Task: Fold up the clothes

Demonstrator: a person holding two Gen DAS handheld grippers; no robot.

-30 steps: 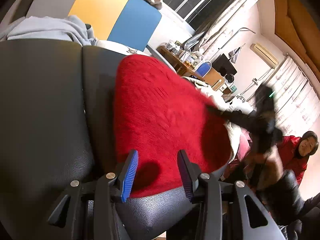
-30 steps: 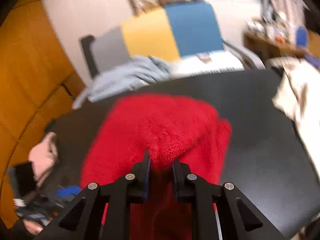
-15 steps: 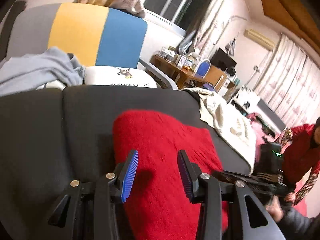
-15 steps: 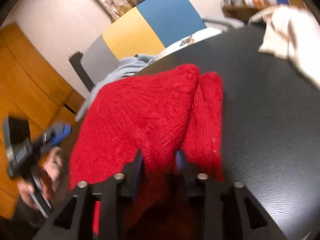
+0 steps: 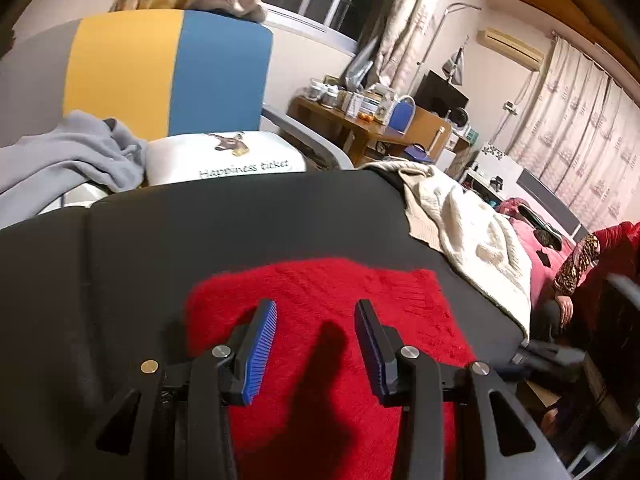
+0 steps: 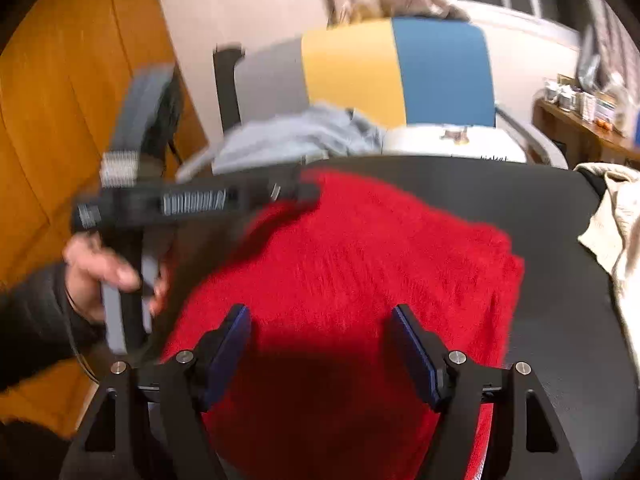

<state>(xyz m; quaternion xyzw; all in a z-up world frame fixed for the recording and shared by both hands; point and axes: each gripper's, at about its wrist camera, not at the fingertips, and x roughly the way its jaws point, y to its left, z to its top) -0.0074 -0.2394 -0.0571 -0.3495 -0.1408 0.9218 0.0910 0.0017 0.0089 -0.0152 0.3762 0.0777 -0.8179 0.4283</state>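
The red sweater lies folded on the black table, near its front edge, with a cream garment well apart at the far right.

The right tool hovers over the near part of the sweater; its jaws have just been opening and stand wide, with nothing between them. The left tool is about half open over the same cloth and holds nothing. In the right wrist view it shows blurred at the sweater's far left corner.

Judgement: a fold has been laid and released. Done well, the next step needs edges squared and the top layer smoothed flat before any further fold.

The sweater's long axis appears to run from the near edge away toward the chair. Which end is the collar cannot be told.
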